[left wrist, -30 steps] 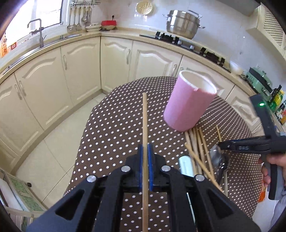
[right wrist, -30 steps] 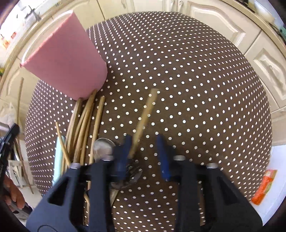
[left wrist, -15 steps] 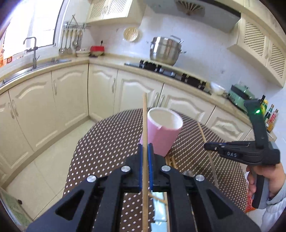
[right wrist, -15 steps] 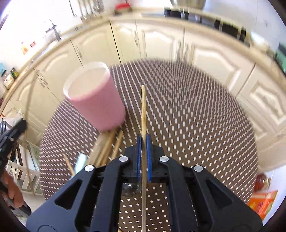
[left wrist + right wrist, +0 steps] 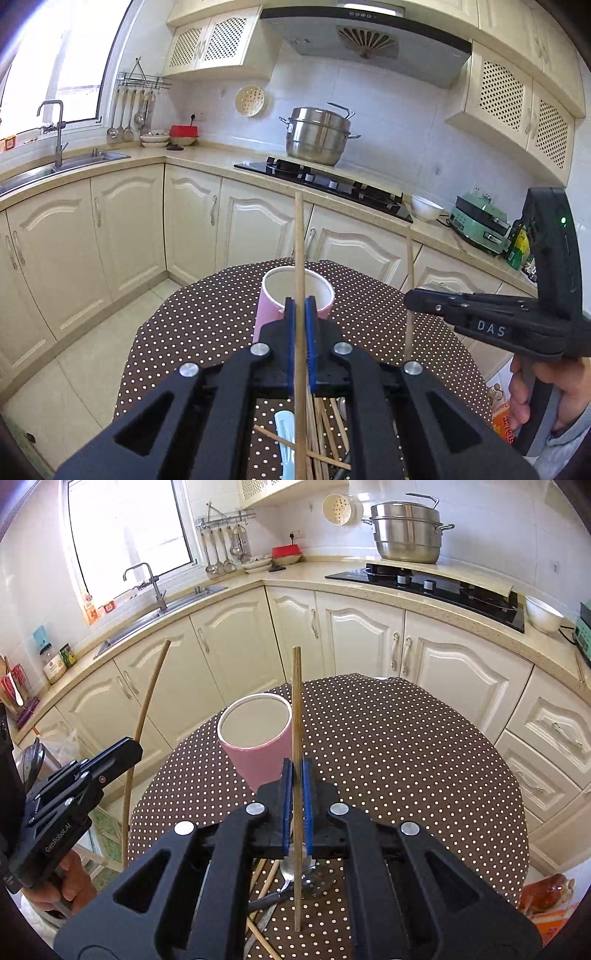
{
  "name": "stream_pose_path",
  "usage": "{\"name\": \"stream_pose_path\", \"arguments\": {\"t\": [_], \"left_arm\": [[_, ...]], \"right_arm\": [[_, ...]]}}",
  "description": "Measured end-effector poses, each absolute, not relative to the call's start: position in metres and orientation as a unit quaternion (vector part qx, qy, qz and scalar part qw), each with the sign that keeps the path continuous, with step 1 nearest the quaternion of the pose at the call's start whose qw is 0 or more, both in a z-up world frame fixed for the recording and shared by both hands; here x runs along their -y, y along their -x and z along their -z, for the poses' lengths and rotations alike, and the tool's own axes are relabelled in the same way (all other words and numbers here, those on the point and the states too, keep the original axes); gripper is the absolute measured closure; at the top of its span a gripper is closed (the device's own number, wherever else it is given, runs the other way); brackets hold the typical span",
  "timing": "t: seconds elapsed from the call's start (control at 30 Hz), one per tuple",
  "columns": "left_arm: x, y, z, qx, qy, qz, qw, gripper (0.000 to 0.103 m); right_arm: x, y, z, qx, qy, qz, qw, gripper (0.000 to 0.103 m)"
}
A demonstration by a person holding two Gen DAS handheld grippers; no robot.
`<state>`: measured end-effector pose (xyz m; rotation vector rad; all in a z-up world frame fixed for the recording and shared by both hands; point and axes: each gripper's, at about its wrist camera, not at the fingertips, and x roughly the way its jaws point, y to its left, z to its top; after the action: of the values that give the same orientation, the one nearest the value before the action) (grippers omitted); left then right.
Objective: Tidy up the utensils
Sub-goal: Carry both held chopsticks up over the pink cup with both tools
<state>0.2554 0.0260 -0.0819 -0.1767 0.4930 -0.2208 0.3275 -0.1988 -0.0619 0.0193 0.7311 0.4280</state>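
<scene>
Claws: left claw (image 5: 300, 306) and right claw (image 5: 295, 771) each clenched on a chopstick (image 5: 299, 236); pink cup (image 5: 255, 738) at 12 o'clock.

The left gripper (image 5: 300, 306) is closed on a wooden chopstick (image 5: 299, 243) that points up, in front of the pink cup (image 5: 295, 295). The cup stands upright on the dotted table (image 5: 207, 325). Right of the cup, the right gripper (image 5: 410, 295) holds a second chopstick (image 5: 409, 258). Near the cup's foot lie more chopsticks (image 5: 321, 424).
</scene>
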Motion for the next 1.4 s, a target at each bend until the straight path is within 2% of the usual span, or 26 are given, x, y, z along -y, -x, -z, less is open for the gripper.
{"name": "stream_pose_path", "arguments": {"t": [0.97,1.23,1.4], "left_arm": [[-0.041,-0.259,0.078,-0.232,0.125,0.119,0.957,0.098],[-0.05,-0.269,0.063,-0.179,0.163,0.16,0.957,0.098],[-0.045,-0.277,0.047,-0.112,0.173,0.174,0.963,0.098]], "right_arm": [[0.214,-0.323,0.06,-0.345,-0.07,-0.211,0.912,0.097],[0.202,-0.307,0.017,-0.287,-0.058,-0.231,0.928,0.097],[0.202,-0.304,-0.023,-0.229,-0.061,-0.234,0.943,0.097]]}}
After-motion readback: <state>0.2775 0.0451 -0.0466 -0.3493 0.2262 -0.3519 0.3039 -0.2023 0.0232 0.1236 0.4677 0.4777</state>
